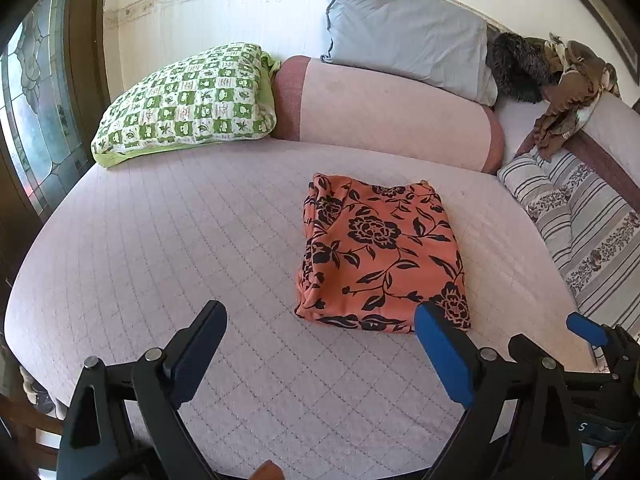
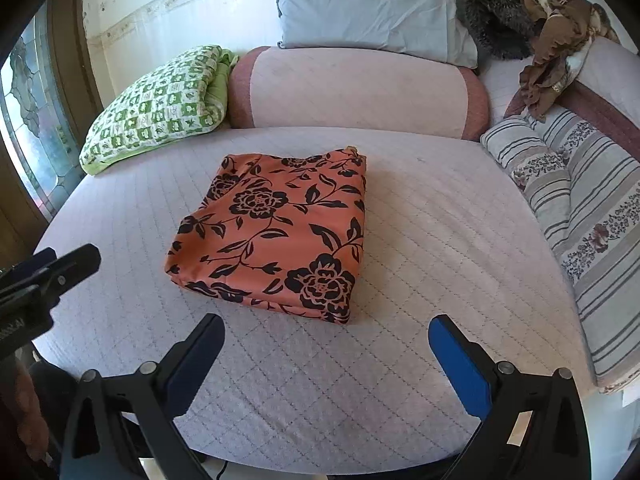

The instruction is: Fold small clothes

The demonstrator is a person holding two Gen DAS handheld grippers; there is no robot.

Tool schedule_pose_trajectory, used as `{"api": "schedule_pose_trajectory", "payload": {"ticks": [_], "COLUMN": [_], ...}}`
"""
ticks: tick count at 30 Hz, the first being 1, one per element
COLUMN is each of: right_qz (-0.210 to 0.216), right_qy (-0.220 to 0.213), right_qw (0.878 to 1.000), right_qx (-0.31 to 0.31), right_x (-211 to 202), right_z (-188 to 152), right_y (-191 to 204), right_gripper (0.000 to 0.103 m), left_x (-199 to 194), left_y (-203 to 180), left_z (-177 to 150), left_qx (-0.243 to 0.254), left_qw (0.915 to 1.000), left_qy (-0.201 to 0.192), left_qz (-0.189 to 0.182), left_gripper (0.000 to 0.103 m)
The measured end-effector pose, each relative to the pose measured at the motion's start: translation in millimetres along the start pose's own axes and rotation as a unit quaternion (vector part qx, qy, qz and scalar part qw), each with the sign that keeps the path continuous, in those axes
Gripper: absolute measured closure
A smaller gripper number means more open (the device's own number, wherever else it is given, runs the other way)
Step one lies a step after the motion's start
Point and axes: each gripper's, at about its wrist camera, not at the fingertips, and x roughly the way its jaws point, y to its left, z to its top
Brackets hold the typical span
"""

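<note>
An orange cloth with a black flower print (image 1: 380, 252) (image 2: 280, 232) lies folded into a neat rectangle on the pale pink quilted mattress (image 1: 180, 240) (image 2: 440, 240). My left gripper (image 1: 320, 312) hovers open just in front of the cloth's near edge, with nothing between its fingers. My right gripper (image 2: 326, 322) is also open and holds nothing, just short of the cloth's near right corner. Each gripper shows at the edge of the other's view: the right gripper's fingers (image 1: 588, 328) on the right, the left gripper's fingers (image 2: 76, 260) on the left.
Along the back stand a green checked pillow (image 1: 188, 104), a pink bolster (image 1: 392, 112) and a grey-blue pillow (image 1: 408, 32). A striped cushion (image 1: 592, 232) lines the right side, with a heap of brown clothes (image 1: 568, 92) behind it. A stained-glass window (image 1: 36, 120) is at the left.
</note>
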Motion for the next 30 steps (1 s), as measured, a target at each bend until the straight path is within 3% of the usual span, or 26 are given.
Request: {"api": "schedule_pose_trajectory", "payload": {"ticks": [10, 16, 30], "right_qz": [0.001, 0.0, 0.001], "right_qy": [0.0, 0.002, 0.003], "right_qw": [1.0, 1.0, 1.0], "right_qx": [-0.003, -0.004, -0.005], "right_x": [4, 8, 17], "right_z": [6, 8, 19], "right_y": [0, 0, -1], "right_gripper": [0.0, 0.0, 0.0], "left_x": [-2, 0, 17], "left_y": [-7, -11, -26], "left_z": [9, 14, 25], "left_qx": [0.01, 0.014, 0.034], "left_qw": [0.9999, 0.9996, 0.9993], "left_qy": [-0.006, -0.012, -0.011], "left_qz": [-0.001, 0.023, 0.0], "left_gripper": [0.003, 0.002, 0.001]}}
